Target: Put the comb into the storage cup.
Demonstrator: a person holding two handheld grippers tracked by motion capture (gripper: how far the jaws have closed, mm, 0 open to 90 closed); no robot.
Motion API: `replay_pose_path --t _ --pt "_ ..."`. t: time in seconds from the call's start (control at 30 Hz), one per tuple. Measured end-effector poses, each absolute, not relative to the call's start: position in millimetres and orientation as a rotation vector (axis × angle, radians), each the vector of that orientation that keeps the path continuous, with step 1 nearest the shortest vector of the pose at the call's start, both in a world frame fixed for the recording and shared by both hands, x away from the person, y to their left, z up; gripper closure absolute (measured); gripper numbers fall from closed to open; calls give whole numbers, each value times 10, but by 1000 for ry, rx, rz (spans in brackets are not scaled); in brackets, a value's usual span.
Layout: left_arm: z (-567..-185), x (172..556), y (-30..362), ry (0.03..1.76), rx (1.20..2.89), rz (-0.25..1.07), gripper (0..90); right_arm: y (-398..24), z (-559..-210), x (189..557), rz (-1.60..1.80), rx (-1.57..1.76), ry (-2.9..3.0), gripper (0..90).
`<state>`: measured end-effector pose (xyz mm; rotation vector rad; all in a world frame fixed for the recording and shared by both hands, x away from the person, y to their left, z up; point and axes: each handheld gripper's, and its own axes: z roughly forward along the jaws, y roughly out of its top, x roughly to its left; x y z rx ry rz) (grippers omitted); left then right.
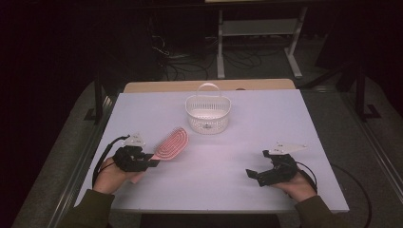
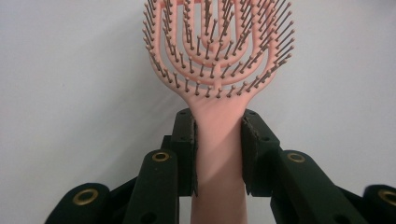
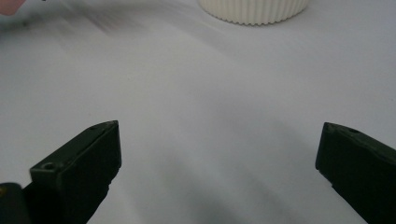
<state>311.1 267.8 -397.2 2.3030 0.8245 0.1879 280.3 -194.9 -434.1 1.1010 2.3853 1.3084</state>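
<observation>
Brush: your pink hairbrush [image 2: 218, 70] sits at about 8 o'clock on the table [image 1: 285, 114], its vented head angled toward 1 o'clock, bristles facing up.
Handle: you have it clamped just below the head, so the bristle end stays free and the long axis runs straight out from the jaws.
Left gripper: your left gripper [image 1: 151, 160] is clenched on the handle; in the left gripper view both pads press flat on its two sides, which should keep it from twisting.
Lift: from the high view you cannot tell whether the head rests on the table or hangs just above it.
Basket: the white slotted basket [image 1: 207, 114] stands at 12 o'clock, handle upright, mouth open, well apart from the brush head. It looks like the likely drop spot, straight along the line the brush points.
Right gripper: your right gripper [image 3: 218, 154] waits at 4 o'clock, jaws spread wide with nothing between them, aimed across bare table toward the basket and out of the left hand's path.
Table: the stretch between brush and basket is bare.
</observation>
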Motion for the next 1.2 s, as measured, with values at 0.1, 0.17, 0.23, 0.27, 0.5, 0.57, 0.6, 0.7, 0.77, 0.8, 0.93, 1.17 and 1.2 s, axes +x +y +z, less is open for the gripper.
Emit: replay_pose_path --t 0.1,0.17,0.23,0.27,0.5,0.57,0.6,0.7,0.77,0.8,0.93,1.17,1.2 --pt "-3967 3106 2651 812 2285 184 703 -1947 -4342 2804 1309 1101 2385 1" --pt "-3965 3109 2624 800 2283 179 703 -1943 -4344 2805 1307 1096 2387 1" --pt "-3963 3111 2587 790 2280 176 703 -1940 -4346 2804 1306 1094 2389 1" --pt "-3963 3111 2587 790 2280 176 703 -1940 -4346 2804 1306 1094 2389 1" --pt "-3931 3121 2482 737 2231 185 703 -1942 -4349 2809 1309 1094 2390 1" --pt "-3924 3122 2461 728 2219 182 703 -1939 -4350 2810 1310 1096 2391 1" --pt "-3924 3122 2461 728 2219 182 703 -1939 -4350 2810 1310 1096 2391 1" --pt "-3923 3123 2414 719 2198 173 703 -1934 -4351 2808 1309 1094 2393 1" --pt "-3924 3126 2391 715 2188 171 703 -1934 -4351 2807 1308 1095 2394 1" --pt "-3923 3130 2381 709 2183 169 703 -1935 -4351 2809 1310 1095 2392 1" --pt "-3918 3135 2342 700 2161 174 703 -1938 -4350 2809 1311 1094 2390 1" --pt "-3926 3149 2233 679 2127 182 703 -1940 -4348 2809 1312 1096 2387 1" --pt "-3928 3149 2213 677 2125 186 703 -1940 -4348 2809 1312 1096 2387 1"
